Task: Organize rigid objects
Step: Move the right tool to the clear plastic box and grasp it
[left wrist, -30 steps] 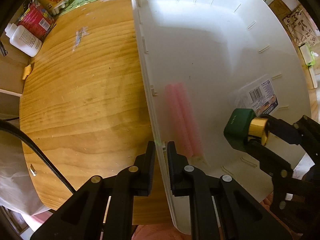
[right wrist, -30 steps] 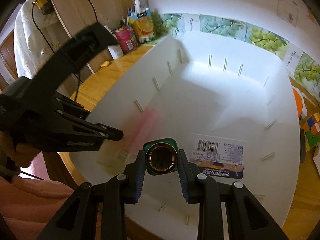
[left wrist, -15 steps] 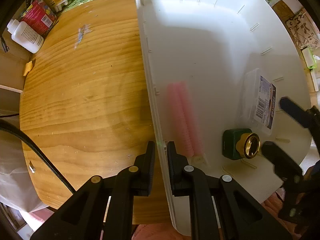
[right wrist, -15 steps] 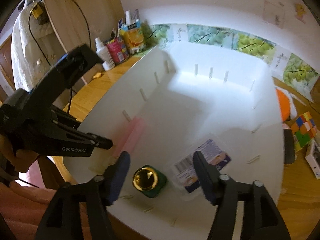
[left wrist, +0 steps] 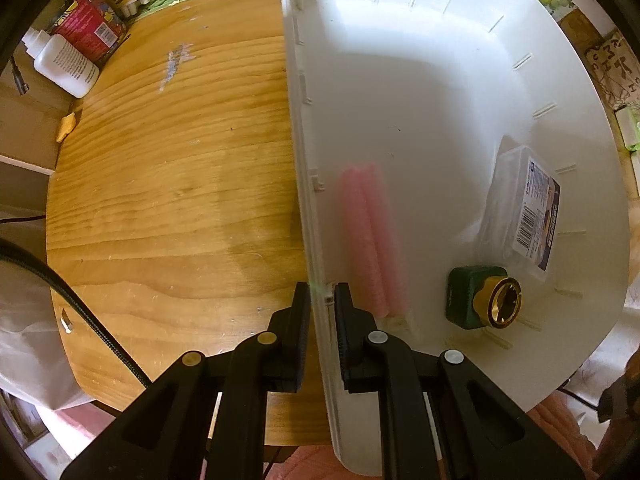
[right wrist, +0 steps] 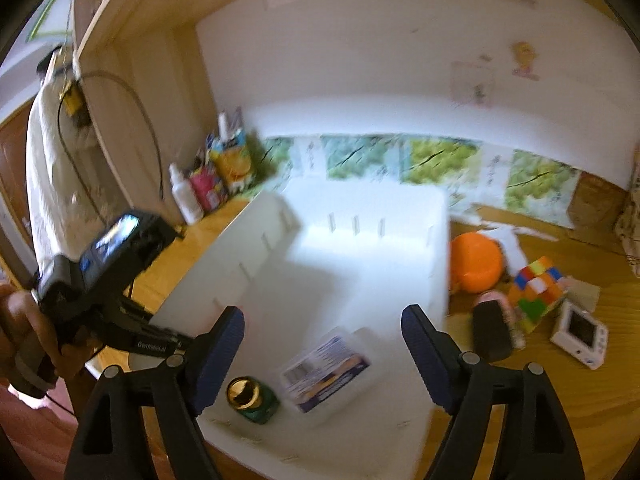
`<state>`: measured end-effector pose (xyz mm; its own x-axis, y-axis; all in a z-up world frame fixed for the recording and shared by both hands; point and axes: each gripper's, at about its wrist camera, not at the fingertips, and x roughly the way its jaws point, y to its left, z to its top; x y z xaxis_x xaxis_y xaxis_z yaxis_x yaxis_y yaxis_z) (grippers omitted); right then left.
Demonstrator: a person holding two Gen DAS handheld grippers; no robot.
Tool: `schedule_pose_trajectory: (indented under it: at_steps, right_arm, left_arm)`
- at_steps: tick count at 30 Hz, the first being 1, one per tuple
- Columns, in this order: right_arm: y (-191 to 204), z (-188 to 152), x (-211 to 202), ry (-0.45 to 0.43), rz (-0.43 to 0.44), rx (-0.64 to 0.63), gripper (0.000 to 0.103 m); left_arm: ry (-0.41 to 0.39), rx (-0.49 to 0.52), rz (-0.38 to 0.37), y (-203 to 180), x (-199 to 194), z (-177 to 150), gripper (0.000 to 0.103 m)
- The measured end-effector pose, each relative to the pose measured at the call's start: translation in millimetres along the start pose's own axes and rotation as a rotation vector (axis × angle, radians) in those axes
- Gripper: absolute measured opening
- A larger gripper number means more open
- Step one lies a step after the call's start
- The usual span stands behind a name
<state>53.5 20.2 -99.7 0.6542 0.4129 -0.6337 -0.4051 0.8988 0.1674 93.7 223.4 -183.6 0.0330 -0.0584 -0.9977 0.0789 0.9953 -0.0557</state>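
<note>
My left gripper (left wrist: pixel 322 308) points straight down and is clamped on the near side wall of the white bin (left wrist: pixel 420 92), one finger outside over the wooden table (left wrist: pixel 180 184), the other inside the bin. My right gripper (right wrist: pixel 322 334) hangs above the bin's near end with its jaws opening, nothing between the blue pads (right wrist: pixel 224 344); the bin's floor shows through the gap. The green bottle with the gold cap (left wrist: pixel 478 298) lies on its side on the bin floor near my end, cap mouth facing outward, apart from both grippers. Just beyond it, touching or nearly so, sits a clear plastic box with a barcode label (left wrist: pixel 524 212), close to the bin's far side wall. A pair of pink sticks (left wrist: pixel 370 240) lies lengthwise along the wall I am clamping, just inside it, blurred in the left wrist view. Outside the bin, on the table to its right in the right wrist view, are an orange ball-like object (right wrist: pixel 476 264), a colour puzzle cube (right wrist: pixel 538 292), a dark oblong item (right wrist: pixel 490 334) and a small white device with a screen (right wrist: pixel 580 332). At the table's far left corner stand a white squeeze bottle (left wrist: pixel 64 64), a red packet (left wrist: pixel 90 30) and an orange juice carton (right wrist: pixel 232 164) against the wall. My hand (right wrist: pixel 24 328) grips the left tool's handle at the frame's edge.
</note>
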Motion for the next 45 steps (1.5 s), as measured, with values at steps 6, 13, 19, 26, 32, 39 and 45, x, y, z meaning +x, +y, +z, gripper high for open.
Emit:
schedule_pose_trajectory:
  at_steps: [6,13,19,26,32,39,45]
  right_arm:
    - [-42,6,-19,-0.018,-0.041,0.059,0.081]
    - [-82,8,-40,-0.032,-0.109,0.032,0.081]
    - [-113,12,-47,-0.005,-0.14,-0.018,0.082]
    - [-143,16,-42,0.049,-0.103,-0.092,0.082]
    - [-157,15,-31,0.079,-0.042,-0.18,0.081]
    - [-161,9,-11,0.128,0.079,-0.275,0.082]
    - [-156,-5,8,0.16,0.173,-0.395,0.082]
  left_arm:
    - [0.008,-0.001,0.02,-7,-3,2,0.013]
    - [0.018,-0.024,0.033,-15,-5,7,0.014]
    - [0.022,-0.059,0.052,-20,-3,8,0.014]
    - [0.017,-0.084,0.09,-15,0,9,0.013]
    - [0.022,-0.108,0.134,-21,5,2,0.014]
    - [0.018,-0.145,0.161,-28,10,1,0.014]
    - [0.01,-0.175,0.181,-28,11,0,0.016]
